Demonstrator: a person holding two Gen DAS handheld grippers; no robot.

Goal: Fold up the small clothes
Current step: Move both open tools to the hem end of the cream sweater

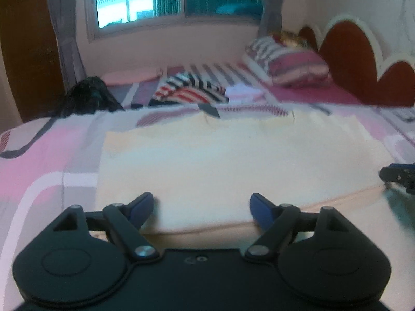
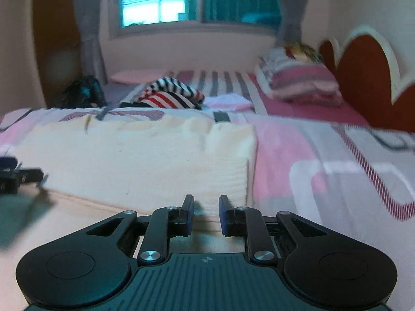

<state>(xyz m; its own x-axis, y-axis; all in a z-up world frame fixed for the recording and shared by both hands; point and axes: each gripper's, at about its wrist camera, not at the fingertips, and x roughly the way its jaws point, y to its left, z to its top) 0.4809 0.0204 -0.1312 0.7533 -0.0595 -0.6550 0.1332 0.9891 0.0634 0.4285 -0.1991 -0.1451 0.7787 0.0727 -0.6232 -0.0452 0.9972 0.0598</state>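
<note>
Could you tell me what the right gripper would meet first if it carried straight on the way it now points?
Most likely the near edge of the cream garment, right ahead of the right gripper, whose jaws stand partly open; depth is unclear.

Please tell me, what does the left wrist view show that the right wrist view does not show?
Only the left wrist view shows the left gripper from behind, jaws wide apart over the near edge of the cream garment, and the garment's left edge.

Only the right wrist view shows the right gripper, jaws narrower but apart, at the garment's near right corner.

Both show the cream garment lying flat on the pink bedspread, the striped clothes pile, the pillows, the window, and the other gripper at the frame edge.
</note>
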